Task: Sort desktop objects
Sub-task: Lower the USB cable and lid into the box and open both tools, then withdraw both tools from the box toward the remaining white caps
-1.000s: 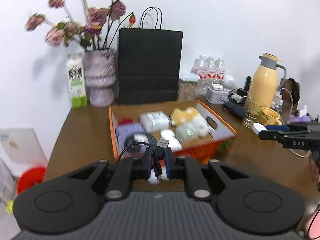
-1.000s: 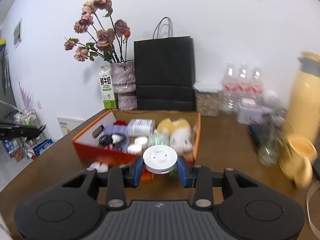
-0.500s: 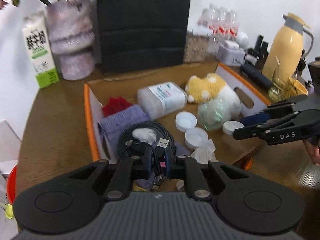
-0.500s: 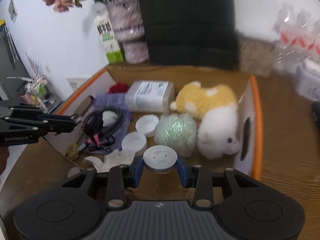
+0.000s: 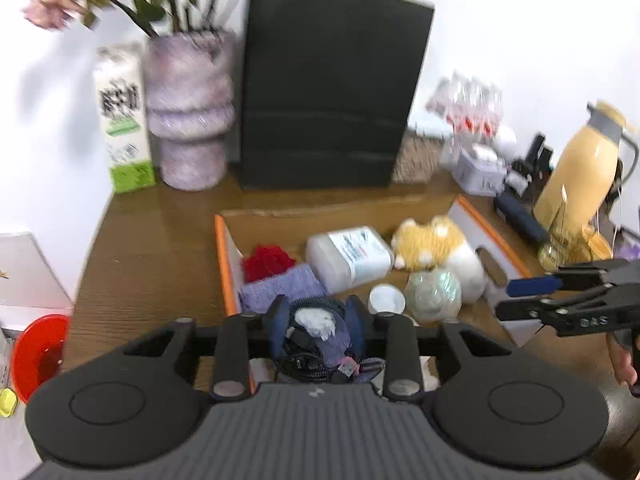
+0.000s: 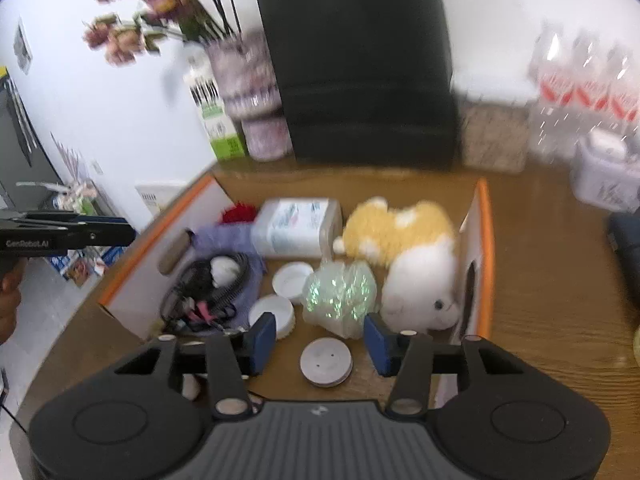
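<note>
Cardboard box (image 6: 483,240) with the orange rim sits on the wooden desk (image 5: 152,248) in front of the black paper bag (image 5: 328,92) and serves as the collecting bin for this sorting step; it already holds a plush toy (image 6: 412,260), a white plastic container (image 6: 298,226), a purple cloth (image 5: 280,288), an iridescent wrapped ball (image 6: 340,292), two white lids (image 6: 276,310) and a coiled black cable (image 6: 212,284). Both deliveries appear complete, so the step in hand is a clean release and retreat. On the right gripper (image 6: 320,338), the jaws have just been opening and now stand apart: the round white disc (image 6: 326,362) lies flat on the box floor between the blue pads (image 6: 376,342), touching neither. Lift this gripper straight up before moving sideways, since the wrapped ball and the plush toy lie just beyond the pads and a sideways sweep would likely drag them. On the left gripper (image 5: 318,326), the jaws have also just been opening and stand apart; the cable bundle lies below and between the pads, on the purple cloth. Whether a loop of cable rests against a pad cannot be told from the blurred view, so withdraw slowly and confirm that no strand follows. Keep the two grippers well apart over the box while retreating.
</note>
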Motion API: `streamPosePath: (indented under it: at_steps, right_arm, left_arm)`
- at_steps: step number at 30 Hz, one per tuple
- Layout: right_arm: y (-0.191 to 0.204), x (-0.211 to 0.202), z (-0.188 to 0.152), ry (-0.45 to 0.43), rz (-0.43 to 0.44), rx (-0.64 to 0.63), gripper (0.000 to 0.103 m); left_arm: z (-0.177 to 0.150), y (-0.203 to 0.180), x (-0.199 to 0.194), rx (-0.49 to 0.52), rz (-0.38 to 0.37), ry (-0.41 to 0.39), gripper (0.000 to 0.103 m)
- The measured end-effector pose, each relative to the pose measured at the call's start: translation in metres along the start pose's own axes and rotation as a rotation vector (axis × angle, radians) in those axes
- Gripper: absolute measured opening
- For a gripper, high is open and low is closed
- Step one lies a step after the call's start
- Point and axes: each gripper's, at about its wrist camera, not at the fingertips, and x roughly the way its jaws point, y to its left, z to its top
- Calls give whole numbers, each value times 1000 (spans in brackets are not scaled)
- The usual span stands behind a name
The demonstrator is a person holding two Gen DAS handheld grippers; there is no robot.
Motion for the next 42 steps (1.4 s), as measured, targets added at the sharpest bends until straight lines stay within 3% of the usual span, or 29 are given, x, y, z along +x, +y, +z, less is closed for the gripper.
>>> streamPosePath:
  at_steps: [1, 5, 9, 14, 21, 26, 29, 35, 39, 42]
  right_arm:
    - [2, -11, -1, -14, -9, -5, 60]
    - [14, -49, -8, -38, -27, -29, 60]
    - [26, -96, -20, -69, -53, -46, 62]
    - [39, -151, -44, -111, -91, -66, 75]
    - [56, -204, -84, -137, -126, -63, 78]
    - [74, -233, -118, -156, -129, -68, 85]
    - [84, -243, -142, -132, -129, -72, 85]
    - [112, -273, -202, -189, -133, -87, 87]
    - [131, -281, -236, -215, -110, -87, 89]
    - [143, -274, -263, -187, -122, -114, 90]
  left_arm:
    - [-1, -2, -8, -3, 7, -5, 37]
    - [-12, -15, -44, -15, 2, 1, 41]
    - [-20, -31, -93, -9, 25, -22, 54]
    - [-41, -51, -158, 20, 43, -94, 74]
    - [-91, -77, -204, 57, 101, -152, 87]
    - [-123, -94, -227, 73, 87, -158, 98]
    - [-148, -109, -244, 94, 84, -180, 101]
    - [-222, -148, -260, 223, 205, -270, 103]
    - [-259, -154, -265, 158, 197, -273, 103]
    - [-283, -154, -263, 83, 166, -219, 103]
